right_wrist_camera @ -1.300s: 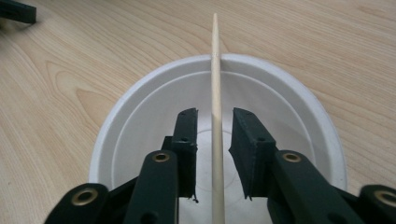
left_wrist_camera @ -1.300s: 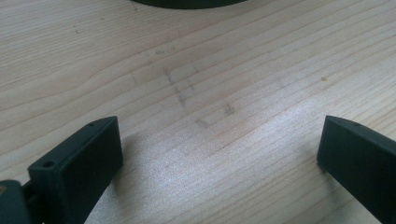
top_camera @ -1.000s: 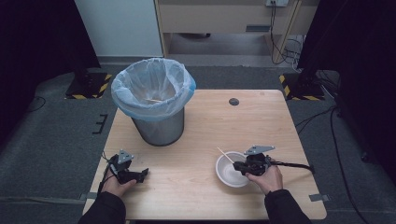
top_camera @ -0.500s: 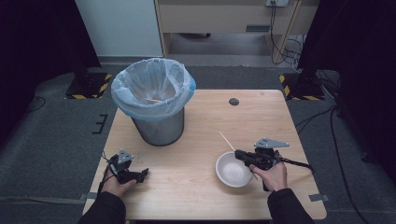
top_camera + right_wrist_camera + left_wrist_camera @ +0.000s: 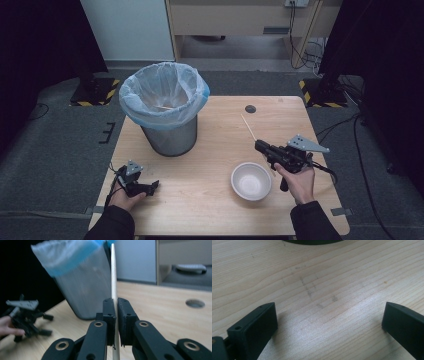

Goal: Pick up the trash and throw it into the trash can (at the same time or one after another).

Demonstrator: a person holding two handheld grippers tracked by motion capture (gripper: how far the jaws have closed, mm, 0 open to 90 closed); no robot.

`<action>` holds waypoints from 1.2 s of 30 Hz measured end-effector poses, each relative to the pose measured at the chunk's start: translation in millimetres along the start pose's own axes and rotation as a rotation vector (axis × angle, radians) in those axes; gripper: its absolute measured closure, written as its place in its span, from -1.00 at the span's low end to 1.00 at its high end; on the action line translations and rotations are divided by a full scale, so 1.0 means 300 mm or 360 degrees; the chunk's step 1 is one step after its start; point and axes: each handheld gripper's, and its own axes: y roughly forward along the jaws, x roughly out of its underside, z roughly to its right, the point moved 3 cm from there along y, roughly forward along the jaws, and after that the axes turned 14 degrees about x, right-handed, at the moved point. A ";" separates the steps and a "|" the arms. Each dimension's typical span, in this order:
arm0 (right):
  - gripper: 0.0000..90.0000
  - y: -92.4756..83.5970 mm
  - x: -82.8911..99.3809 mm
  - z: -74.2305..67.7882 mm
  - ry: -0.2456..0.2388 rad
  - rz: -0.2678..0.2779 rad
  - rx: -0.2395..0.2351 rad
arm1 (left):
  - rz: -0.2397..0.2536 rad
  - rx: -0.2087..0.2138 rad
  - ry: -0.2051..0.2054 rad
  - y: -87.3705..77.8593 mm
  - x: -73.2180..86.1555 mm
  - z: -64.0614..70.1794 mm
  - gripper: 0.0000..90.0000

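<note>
Stick (image 5: 113, 272), thin, light, stiff and probably snappable, pinched near its lower end by the right hand-held gripper (image 5: 115, 305) above the counter (image 5: 215, 145), right of the bin (image 5: 165, 107); left hand-held gripper (image 5: 329, 320) spread.

Wooden stick (image 5: 113, 277) between closed fingers (image 5: 109, 315)

No writing, label, brand name or number can be read anywhere in these views. The only sign-like markings are the yellow-and-black hazard stripes (image 5: 95, 93) on the floor at far left of the table and a matching set of stripes (image 5: 320, 95) at far right; neither carries any words.
</note>
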 end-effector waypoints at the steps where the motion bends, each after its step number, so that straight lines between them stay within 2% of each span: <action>1: 0.90 -0.002 -0.013 -0.002 0.0001 0.0023 -0.0003 | 0.0000 0.0000 0.0000 0.000 0.000 0.000 -1.00; 7: 0.90 -0.007 -0.121 -0.021 0.0045 0.0190 -0.0033 | 0.0000 0.0000 0.0000 0.000 0.000 0.000 -1.00; 19: 0.90 0.019 -0.328 -0.109 0.0037 0.0401 -0.0086 | 0.0000 0.0000 0.0001 0.000 0.000 0.000 -1.00; 28: 0.90 0.073 -0.438 -0.159 0.0002 0.0460 -0.0085 | -0.0001 0.0000 0.0001 0.000 0.000 0.000 -1.00; 36: 0.90 0.131 -0.504 -0.203 -0.0028 0.0479 -0.0080 | -0.0001 0.0000 0.0000 0.000 0.000 0.000 -1.00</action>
